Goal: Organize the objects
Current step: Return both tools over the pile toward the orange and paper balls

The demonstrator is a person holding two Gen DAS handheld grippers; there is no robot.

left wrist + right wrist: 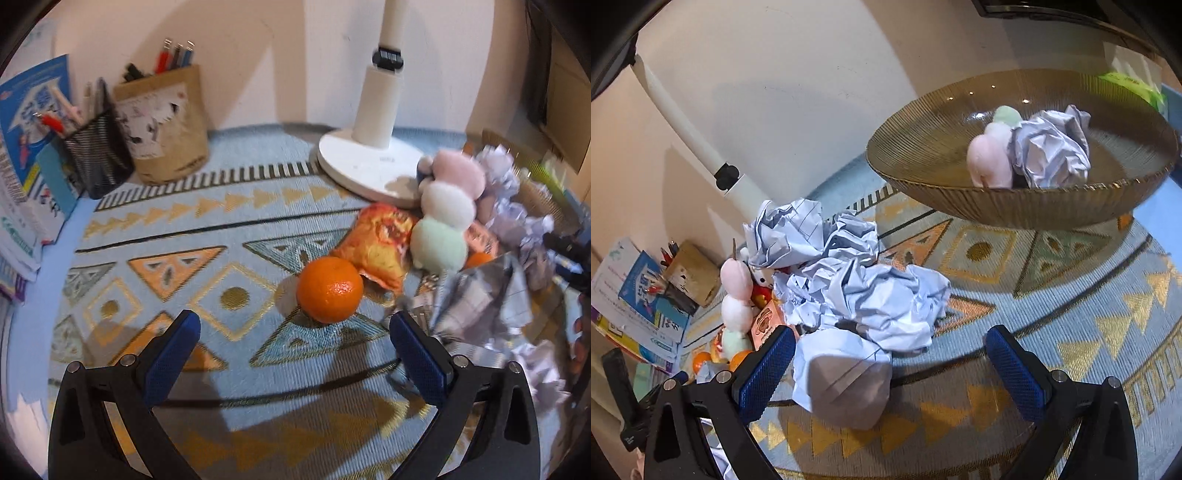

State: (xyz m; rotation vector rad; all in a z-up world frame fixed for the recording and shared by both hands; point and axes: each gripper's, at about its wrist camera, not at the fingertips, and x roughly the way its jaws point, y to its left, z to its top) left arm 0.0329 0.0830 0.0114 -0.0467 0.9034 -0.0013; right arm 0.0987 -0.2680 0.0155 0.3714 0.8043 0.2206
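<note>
**Orange lined up, both claws wide and empty**

While the left gripper (295, 326) hangs with its blue-padded jaws spread wide and nothing between them, the round glossy orange fruit (330, 289) sits just past the fingertips, a bit right of centre in the left wrist view. My guess is that's the next pick. To do it well I'd nudge the claw slightly right so the fruit is centred, come in low, and close gently, since a round fruit will likely roll off sideways if one pad touches first. Watch the crinkly orange-yellow snack bag (376, 245) touching the fruit's upper right, so a pad doesn't snag it.

The right gripper (890, 345) is wide too and holds nothing. A crumpled ball of pale lined paper (842, 380) lies low in that frame between the pads, close to the left one, with a bigger heap of crumpled paper sheets (849, 277) behind it. The wide ribbed amber glass bowl (1015, 210) fills the upper right and already has a paper ball plus a pastel plush skewer toy in it, so that looks like the drop-off spot.

Everything lies on a woven pale blue mat with gold and orange triangles (229, 229), fairly flat but textured. At the left view's upper left: a black mesh pen cup (98, 158), a brown paper bag of pens (166, 125) and books; top right, a white lamp base (365, 166) against a plain cream wall.
</note>
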